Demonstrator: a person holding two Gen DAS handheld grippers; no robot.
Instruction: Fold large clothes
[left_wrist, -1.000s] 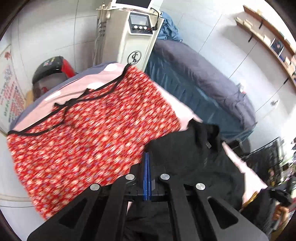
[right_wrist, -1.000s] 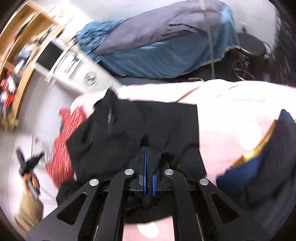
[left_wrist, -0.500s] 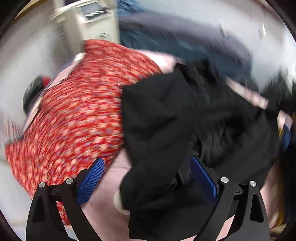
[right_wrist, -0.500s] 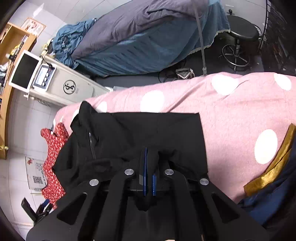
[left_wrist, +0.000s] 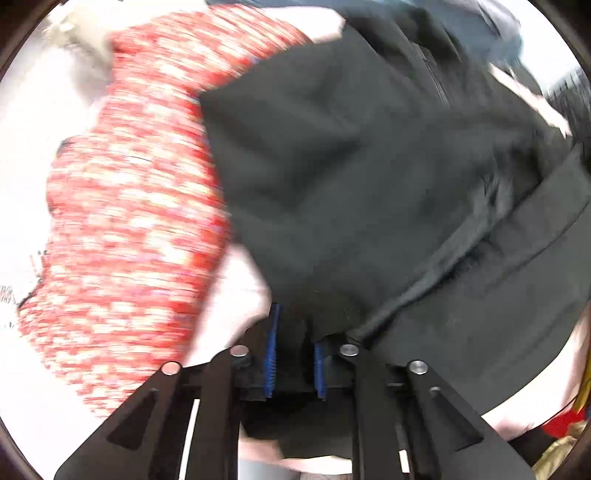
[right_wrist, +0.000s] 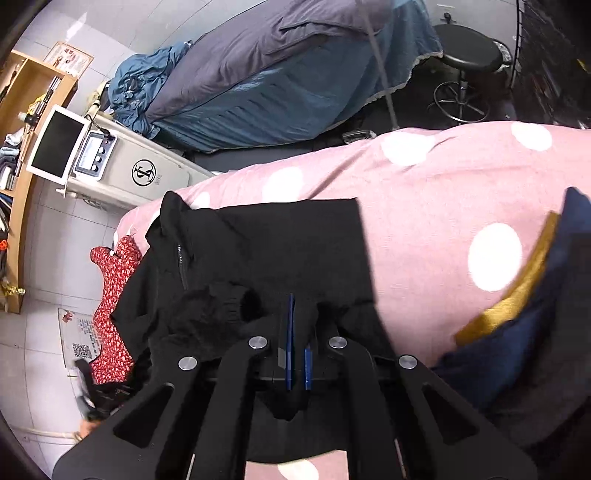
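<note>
A large black garment (right_wrist: 258, 251) with a zip lies on a pink bedcover with white dots (right_wrist: 436, 206). It fills the right of the blurred left wrist view (left_wrist: 369, 177). My left gripper (left_wrist: 293, 332) is shut on the black garment's near edge, with cloth bunched between its blue pads (left_wrist: 271, 354). My right gripper (right_wrist: 297, 332) is shut on another bunched edge of the same garment. A red floral garment (left_wrist: 129, 206) lies to the left of the black one and shows small in the right wrist view (right_wrist: 110, 295).
A navy garment with a gold band (right_wrist: 517, 306) lies at the right on the bedcover. A white machine with a screen (right_wrist: 110, 162), a blue-covered bed (right_wrist: 277, 74) and a black stool (right_wrist: 469, 62) stand beyond. Wooden shelves (right_wrist: 22, 147) line the left wall.
My left gripper, open half a second ago, has closed on the black garment's edge. The right gripper has kept its grip and shifted little.
</note>
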